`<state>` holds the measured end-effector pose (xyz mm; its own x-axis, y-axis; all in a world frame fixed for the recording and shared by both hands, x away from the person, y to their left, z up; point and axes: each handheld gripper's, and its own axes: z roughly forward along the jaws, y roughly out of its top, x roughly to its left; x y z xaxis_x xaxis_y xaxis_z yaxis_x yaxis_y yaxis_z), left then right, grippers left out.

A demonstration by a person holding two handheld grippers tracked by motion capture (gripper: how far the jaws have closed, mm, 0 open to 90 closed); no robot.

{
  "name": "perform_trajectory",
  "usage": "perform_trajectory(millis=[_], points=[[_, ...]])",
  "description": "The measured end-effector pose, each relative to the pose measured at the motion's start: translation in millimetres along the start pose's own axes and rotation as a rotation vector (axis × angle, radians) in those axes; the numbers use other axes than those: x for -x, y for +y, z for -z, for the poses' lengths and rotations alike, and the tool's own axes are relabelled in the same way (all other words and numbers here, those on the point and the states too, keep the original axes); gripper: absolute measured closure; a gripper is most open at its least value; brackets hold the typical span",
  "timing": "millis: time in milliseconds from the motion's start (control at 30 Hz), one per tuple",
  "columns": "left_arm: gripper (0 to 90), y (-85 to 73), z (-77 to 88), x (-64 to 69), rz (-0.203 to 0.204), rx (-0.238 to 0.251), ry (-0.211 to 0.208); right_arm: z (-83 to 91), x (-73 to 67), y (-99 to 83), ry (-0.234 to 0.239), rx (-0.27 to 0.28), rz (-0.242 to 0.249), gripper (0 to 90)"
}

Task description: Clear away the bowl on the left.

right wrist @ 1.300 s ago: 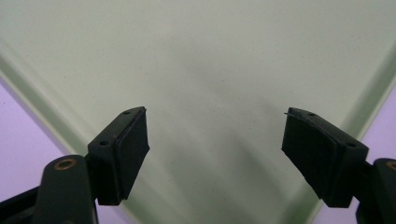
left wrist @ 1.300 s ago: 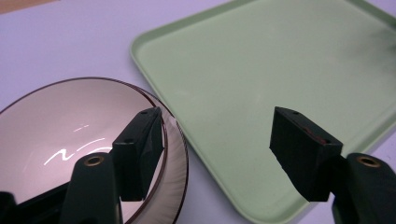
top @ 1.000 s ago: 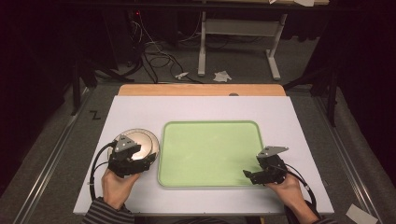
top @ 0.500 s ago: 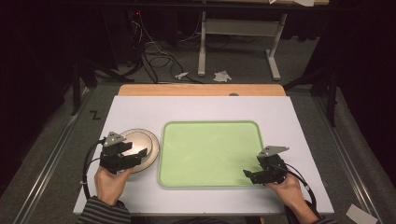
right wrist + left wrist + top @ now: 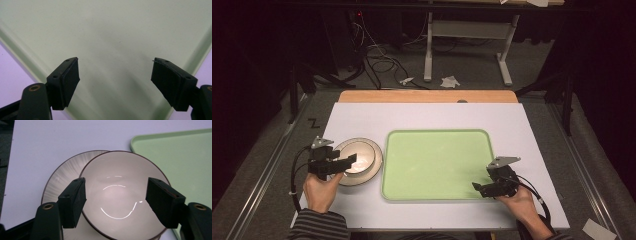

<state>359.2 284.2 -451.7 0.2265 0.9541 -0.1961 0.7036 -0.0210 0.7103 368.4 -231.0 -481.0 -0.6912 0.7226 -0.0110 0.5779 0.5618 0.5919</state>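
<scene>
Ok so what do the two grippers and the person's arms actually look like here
Both grippers are black, each with two blocky jaws faced with flat pads and brass-coloured pivot pins. The left gripper and right gripper each carry a grey three-cornered plate on top and trail a black cable looping back along the wrist. The left sleeve is dark with thin pale stripes.

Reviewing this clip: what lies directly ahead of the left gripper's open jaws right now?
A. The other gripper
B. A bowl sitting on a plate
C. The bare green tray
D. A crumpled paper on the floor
B. In the left gripper view, the left gripper has its jaws spread apart with the bowl between and beyond them, resting on a plate just beside the green tray.
</scene>
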Motion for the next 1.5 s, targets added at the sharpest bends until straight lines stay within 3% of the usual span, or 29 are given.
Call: perform_trajectory(millis=[333,467,567,633,1067,1500], points=[[33.5,1.0,-4.5,-13.2,0.056,-0.007,0.022,-0.3,-0.1,0.1,-0.001,-0.002,-0.002,24.0],[36.0,1.3,-10.9,-16.9,0.068,-0.042,0.027,-0.9,0.1,0.3,0.002,-0.002,0.001,24.1],[39.8,0.9,-16.8,-20.7,0.085,-0.085,0.057,-0.6,-0.3,0.2,-0.001,-0.002,0.004,24.2],[44.6,0.4,-21.2,-25.0,0.11,-0.111,0.038,-0.8,0.0,0.2,-0.002,-0.006,-0.001,24.2],[62.4,1.4,-29.2,-28.6,0.111,-0.168,0.031,-1.2,-0.2,0.3,-0.005,-0.014,0.001,24.3],[72.2,2.8,-34.1,-31.1,0.131,-0.196,0.042,-1.1,-0.4,0.5,-0.009,-0.012,0.003,24.5]])
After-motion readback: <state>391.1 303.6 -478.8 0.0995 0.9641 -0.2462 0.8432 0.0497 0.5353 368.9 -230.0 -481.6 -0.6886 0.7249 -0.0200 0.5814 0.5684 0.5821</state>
